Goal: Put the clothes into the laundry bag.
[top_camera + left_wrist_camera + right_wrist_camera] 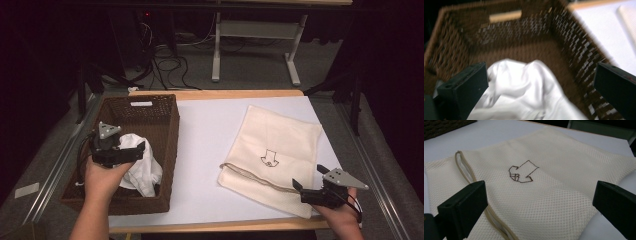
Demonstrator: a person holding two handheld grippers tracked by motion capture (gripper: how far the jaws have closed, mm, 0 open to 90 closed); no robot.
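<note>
Where cables trail: white table [210, 135].

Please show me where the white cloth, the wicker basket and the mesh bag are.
white cloth [524, 82]: left gripper view, its bunched top.
wicker basket [170, 137]: high view, its right wall.
mesh bag [564, 202]: right gripper view, its flat middle.

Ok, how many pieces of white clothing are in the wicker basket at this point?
1. A crumpled white garment lies at the near right of the wicker basket, just ahead of the open left hand-held gripper. More could be hidden under it.
</note>
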